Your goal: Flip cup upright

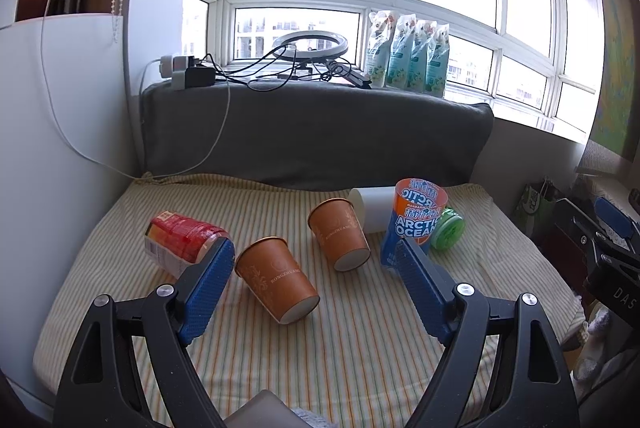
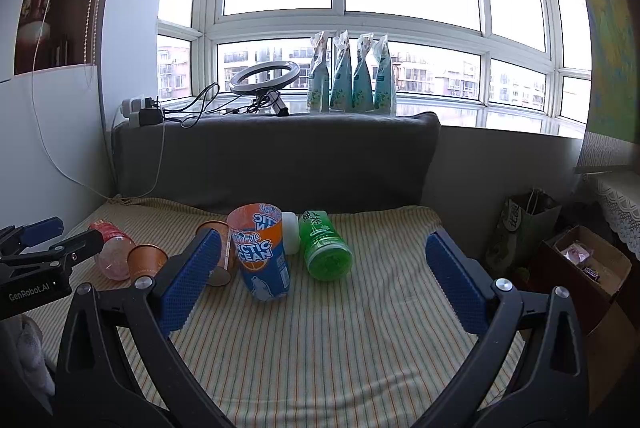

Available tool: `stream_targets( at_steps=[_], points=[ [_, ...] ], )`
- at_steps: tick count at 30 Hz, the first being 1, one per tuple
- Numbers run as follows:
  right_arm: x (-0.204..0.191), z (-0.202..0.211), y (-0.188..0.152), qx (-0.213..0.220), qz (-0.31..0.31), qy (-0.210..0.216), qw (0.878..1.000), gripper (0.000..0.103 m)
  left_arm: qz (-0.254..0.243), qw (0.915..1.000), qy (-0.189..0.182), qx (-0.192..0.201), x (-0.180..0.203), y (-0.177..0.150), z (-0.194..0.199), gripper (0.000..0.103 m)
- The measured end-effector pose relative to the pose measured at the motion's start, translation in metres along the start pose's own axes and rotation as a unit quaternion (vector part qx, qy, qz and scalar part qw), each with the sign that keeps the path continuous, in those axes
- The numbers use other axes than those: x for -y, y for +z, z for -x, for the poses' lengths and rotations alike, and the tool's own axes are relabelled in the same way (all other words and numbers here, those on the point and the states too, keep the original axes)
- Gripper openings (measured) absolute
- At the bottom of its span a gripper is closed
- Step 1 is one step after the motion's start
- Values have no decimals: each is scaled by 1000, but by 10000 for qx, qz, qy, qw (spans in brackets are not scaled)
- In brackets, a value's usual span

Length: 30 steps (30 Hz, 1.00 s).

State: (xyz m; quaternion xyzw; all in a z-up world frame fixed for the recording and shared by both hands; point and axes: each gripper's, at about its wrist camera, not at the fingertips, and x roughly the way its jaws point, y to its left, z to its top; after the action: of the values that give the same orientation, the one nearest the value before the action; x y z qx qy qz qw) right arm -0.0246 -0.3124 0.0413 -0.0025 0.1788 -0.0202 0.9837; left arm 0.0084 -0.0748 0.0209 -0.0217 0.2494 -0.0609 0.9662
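Several cups are on a striped cloth (image 1: 320,360). Two brown paper cups lie on their sides: a near one (image 1: 276,278) and a far one (image 1: 339,234). A white cup (image 1: 374,207) lies on its side behind. A blue and orange Arctic Ocean cup (image 1: 414,222) stands mouth up, also in the right wrist view (image 2: 262,252). My left gripper (image 1: 314,254) is open and empty, its fingers either side of the near brown cup and short of it. My right gripper (image 2: 320,248) is open and empty, facing the Arctic Ocean cup and a green cup (image 2: 324,246) on its side.
A red and clear cup (image 1: 182,244) lies on its side at the left. A grey cushion (image 1: 316,132) backs the cloth. The windowsill holds a ring light (image 1: 310,46), cables and several pouches (image 1: 408,54). A paper bag (image 2: 520,228) and an open box (image 2: 592,264) stand at the right.
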Motion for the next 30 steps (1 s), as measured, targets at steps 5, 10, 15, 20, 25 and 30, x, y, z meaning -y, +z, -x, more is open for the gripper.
stream_targets(
  at_steps=[5,10,15,20,25,30],
  points=[
    [-1,1,2,5,2,6,10000,103,-8,10000,3,8,1,0,1,83],
    [-1,1,2,-5,-4,23,10000,103,-1,10000,3,22,1,0,1,83],
    [0,1,3,-21,-24,47,10000,103,1,10000,15,33,1,0,1,83],
    [0,0,2,-28,-25,42,10000,103,-35,10000,41,55,2,0,1,83],
    [-1,0,2,-29,-23,44,10000,103,-65,9999,61,113,3,0,2,83],
    [-1,-1,1,-37,-21,44,10000,103,-71,9999,80,127,2,0,3,83]
  ],
)
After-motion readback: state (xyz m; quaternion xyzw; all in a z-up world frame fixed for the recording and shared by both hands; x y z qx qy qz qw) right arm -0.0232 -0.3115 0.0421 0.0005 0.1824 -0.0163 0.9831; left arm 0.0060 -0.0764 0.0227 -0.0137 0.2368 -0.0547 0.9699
